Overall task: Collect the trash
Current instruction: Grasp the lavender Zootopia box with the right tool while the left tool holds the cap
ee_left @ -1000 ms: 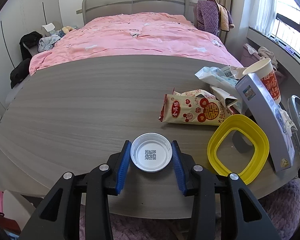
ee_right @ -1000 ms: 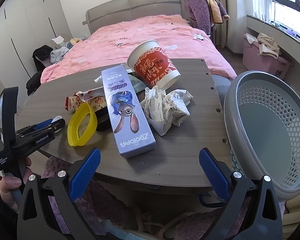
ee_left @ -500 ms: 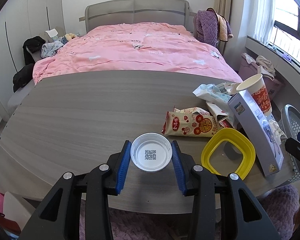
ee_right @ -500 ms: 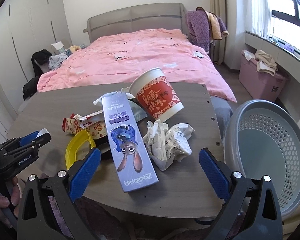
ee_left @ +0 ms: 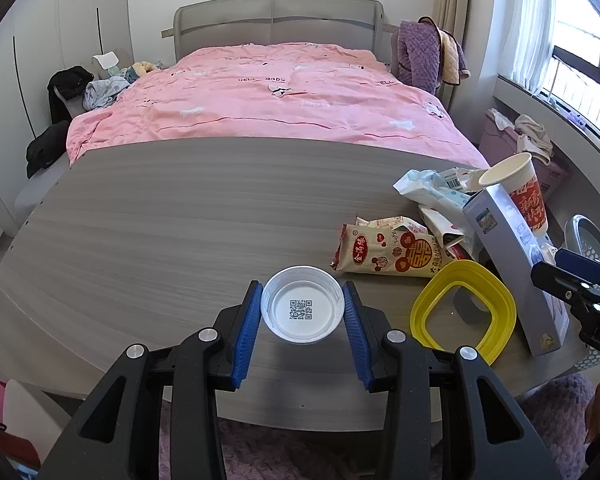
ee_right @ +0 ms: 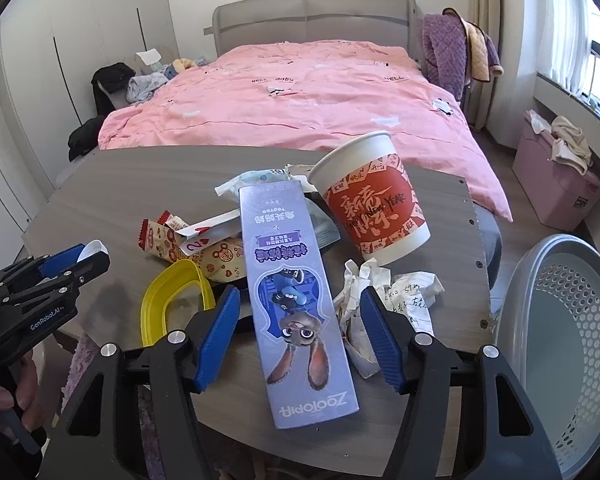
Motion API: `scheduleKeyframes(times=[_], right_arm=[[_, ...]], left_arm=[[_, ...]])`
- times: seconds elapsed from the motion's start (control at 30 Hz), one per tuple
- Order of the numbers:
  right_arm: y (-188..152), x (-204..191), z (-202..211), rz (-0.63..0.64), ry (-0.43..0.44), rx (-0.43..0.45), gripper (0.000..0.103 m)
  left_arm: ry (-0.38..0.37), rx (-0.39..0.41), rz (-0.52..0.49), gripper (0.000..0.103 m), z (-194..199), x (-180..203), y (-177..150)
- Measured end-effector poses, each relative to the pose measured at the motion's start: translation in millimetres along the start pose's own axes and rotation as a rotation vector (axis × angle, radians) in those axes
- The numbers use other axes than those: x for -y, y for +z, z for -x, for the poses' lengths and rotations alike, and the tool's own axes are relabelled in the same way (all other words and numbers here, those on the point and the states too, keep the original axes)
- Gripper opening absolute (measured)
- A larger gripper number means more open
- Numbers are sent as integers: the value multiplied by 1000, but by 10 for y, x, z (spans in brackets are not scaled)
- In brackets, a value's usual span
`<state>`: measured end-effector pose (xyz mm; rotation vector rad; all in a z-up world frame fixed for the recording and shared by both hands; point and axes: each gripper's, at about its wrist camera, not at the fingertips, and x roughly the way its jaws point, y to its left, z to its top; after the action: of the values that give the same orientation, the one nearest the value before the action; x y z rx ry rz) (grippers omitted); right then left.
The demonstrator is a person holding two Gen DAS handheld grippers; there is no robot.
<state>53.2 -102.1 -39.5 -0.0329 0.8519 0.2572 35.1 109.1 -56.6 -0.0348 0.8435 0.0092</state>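
My left gripper [ee_left: 301, 300] is shut on a round white plastic lid [ee_left: 300, 320] with a QR code, held just over the near edge of the grey table [ee_left: 180, 232]. My right gripper [ee_right: 299, 294] straddles a long purple cartoon box [ee_right: 296, 300] lying on the table. Its jaws are closing, and a gap still shows on each side of the box. Right of the box lies crumpled paper [ee_right: 396, 296]. A red and white paper cup [ee_right: 372, 208] leans behind it.
A yellow lid ring [ee_left: 464, 316], a red snack wrapper [ee_left: 388, 254] and a pale blue packet [ee_left: 432, 192] lie beside the box. A grey perforated basket [ee_right: 560, 340] stands off the table's right end. A pink bed [ee_left: 268, 96] is beyond the table.
The right gripper's jaws have narrowed from wide open to either side of the purple box, and it has moved closer over the box. The left gripper still holds the lid in place.
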Motion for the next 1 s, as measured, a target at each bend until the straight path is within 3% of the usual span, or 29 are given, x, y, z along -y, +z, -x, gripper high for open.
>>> scheduleKeyframes(times=[0.6,1.0], right_arm=[[-26,-22,4,19,19,-30,56],[-117,-65,-154,29,30,-81,44]], left_arm=[[-7,-5,2,40,-11,29,7],[-14,-10,-1,40,2,32,-4]])
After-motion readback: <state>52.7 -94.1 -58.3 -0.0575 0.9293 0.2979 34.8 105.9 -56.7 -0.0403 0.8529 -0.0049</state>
